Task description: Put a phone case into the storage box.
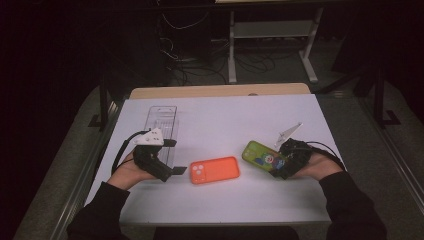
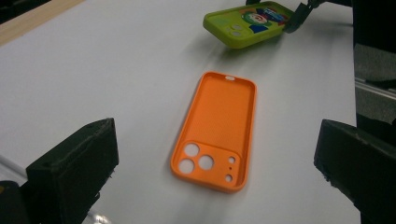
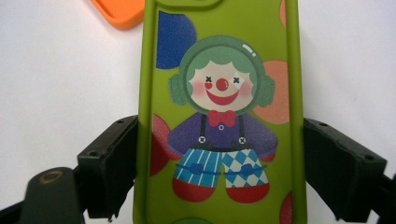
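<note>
White table top (image 1: pixel 225 200) fills the near ground, dark room w/ cables & a shelf frame behind. Nearest edge: both sleeves come in from bottom. Left gripper (image 1: pixel 175 170) sits at left, jaws spread wide w/ nothing between them; in left gripper view the pads (image 2: pixel 74 163) stand far apart either side of bare table. Just ahead of it lies orange phone case (image 1: pixel 215 170), flat on the sheet, hollow side up, camera cut-outs toward left gripper, untouched. Right gripper (image 1: pixel 276 167) is clamped on green clown phone case (image 1: pixel 260 155) across its width; right gripper view shows both pads (image 3: pixel 112 163) pressed on the long edges, clown print facing up. Green case looks lifted & tilted off the table, near the orange one, not touching. Farther back left: clear plastic tray (image 1: pixel 162 122) on sheet. Beyond: bare wooden table edge (image 1: pixel 220 91).
</note>
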`<state>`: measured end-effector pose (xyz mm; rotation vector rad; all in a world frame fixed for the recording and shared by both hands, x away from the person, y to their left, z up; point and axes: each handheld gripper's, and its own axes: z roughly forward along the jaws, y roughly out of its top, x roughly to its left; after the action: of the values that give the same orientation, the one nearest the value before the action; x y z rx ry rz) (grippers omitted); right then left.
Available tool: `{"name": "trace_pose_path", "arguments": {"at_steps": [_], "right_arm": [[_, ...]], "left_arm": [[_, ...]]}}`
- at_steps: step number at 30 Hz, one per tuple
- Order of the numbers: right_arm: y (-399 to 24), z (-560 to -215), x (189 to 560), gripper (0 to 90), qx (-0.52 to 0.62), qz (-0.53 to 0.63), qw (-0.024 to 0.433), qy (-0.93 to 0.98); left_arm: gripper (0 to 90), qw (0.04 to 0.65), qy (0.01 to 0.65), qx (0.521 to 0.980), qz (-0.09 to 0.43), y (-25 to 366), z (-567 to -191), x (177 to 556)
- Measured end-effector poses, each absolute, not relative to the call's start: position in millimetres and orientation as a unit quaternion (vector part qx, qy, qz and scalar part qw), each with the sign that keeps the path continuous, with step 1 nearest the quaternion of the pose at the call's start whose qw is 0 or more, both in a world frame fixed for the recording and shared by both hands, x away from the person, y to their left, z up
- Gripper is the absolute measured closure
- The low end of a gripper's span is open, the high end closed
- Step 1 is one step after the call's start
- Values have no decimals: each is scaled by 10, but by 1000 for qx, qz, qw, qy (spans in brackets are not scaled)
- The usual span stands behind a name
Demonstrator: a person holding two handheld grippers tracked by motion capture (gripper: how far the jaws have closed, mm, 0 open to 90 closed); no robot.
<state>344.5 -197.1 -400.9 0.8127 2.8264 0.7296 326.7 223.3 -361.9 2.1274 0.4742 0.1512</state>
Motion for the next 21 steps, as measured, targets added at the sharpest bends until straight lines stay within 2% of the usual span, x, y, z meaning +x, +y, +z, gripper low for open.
{"name": "trace_pose_path", "arguments": {"at_steps": [21], "right_arm": [[-1828, -3722, 3780, 153, 217, 255, 40, 941]], "left_arm": [[0, 477, 144, 866, 48, 1576, -3338, 3717]]}}
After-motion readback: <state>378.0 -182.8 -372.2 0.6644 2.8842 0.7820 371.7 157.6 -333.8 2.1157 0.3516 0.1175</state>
